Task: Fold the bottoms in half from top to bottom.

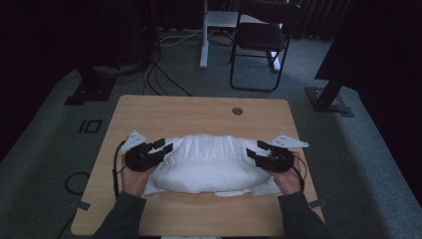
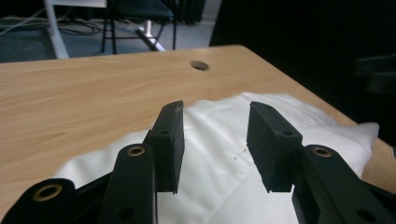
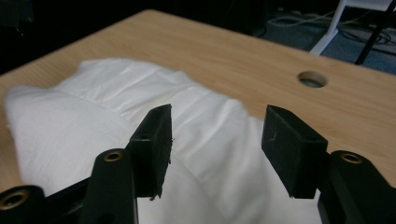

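Both grippers, left (image 1: 164, 145) and right (image 1: 255, 149), gape unladen at the pillow's (image 1: 209, 164) ends.

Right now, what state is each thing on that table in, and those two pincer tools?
Pillow: lying flat on the table, partly inside its bunched white cover.
Left gripper: open, at the pillow's left end, gripping nothing.
Right gripper: open, at the right end, gripping nothing.
Table: bare behind the pillow.

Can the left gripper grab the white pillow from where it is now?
Probably yes. The left gripper sits right at the end of the white pillow with its jaws apart, and in the left gripper view the fabric lies just beyond them, with nothing in between. The table around it is bare.
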`<state>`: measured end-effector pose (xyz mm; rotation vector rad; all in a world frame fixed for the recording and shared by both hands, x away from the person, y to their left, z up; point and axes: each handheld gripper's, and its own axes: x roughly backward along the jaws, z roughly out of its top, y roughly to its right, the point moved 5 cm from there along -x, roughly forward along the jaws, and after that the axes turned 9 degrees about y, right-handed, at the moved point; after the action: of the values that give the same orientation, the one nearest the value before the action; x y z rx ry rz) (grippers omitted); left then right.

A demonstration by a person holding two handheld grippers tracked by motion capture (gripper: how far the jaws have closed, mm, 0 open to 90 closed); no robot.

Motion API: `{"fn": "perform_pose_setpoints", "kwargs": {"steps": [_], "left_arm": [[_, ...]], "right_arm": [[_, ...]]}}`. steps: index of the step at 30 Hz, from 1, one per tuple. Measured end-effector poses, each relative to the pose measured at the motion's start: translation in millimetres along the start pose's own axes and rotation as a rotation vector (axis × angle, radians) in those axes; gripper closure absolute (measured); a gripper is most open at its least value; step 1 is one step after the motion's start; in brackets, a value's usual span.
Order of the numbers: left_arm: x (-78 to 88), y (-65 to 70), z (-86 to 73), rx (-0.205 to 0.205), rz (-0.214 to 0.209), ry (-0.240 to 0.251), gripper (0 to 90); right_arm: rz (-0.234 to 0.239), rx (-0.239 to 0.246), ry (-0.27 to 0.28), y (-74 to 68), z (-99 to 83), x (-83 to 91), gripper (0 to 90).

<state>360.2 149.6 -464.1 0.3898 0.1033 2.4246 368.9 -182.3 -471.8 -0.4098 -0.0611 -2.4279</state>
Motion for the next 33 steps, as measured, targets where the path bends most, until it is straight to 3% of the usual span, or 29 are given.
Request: {"fn": "perform_pose_setpoints", "kwargs": {"steps": [6, 9, 13, 18, 20, 23, 25, 27, 30, 33], "left_arm": [[-39.7, 36.1, -46.1, -0.018, -0.065, -0.127, 57.3], [-50.0, 41.0, -72.0, -0.035, -0.070, -0.202, 60.1], [-49.6, 34.8, -94.8, -0.038, -0.046, -0.250, 64.3], [-31.7, 22.7, -98.4, -0.036, -0.001, -0.225, 62.2], [-23.9, 15.7, -99.3, -0.043, 0.035, -0.218, 61.1], [-15.2, 2.6, -107.5, -0.110, 0.146, -0.242, 58.7], [-11.5, -5.1, -115.4, -0.087, 0.162, -0.249, 56.5], [-8.9, -10.1, -120.9, -0.081, 0.177, -0.245, 56.2], [-4.5, -17.3, -120.6, -0.036, 0.182, -0.229, 52.6], [-0.8, -26.4, -116.4, -0.018, 0.213, -0.217, 46.2]], "right_arm": [[-0.007, 0.018, -0.091, -31.1, -38.1, -46.7, 45.3], [-0.011, 0.023, -0.128, -36.4, -55.7, -58.2, 45.4], [-0.020, 0.013, -0.147, -33.7, -70.4, -54.8, 45.5], [-0.072, -0.001, -0.143, -17.2, -85.0, -34.8, 46.6], [-0.099, -0.015, -0.154, -8.1, -91.2, -26.5, 46.9], [-0.123, -0.024, -0.198, 2.0, -103.6, -21.5, 46.9], [-0.113, -0.040, -0.213, 3.5, -110.0, -22.7, 46.9], [-0.112, -0.026, -0.229, 1.6, -113.0, -26.8, 46.9], [-0.124, 0.000, -0.245, -1.4, -114.4, -31.4, 47.0], [-0.113, -0.024, -0.249, 0.4, -115.2, -31.9, 46.9]]}}
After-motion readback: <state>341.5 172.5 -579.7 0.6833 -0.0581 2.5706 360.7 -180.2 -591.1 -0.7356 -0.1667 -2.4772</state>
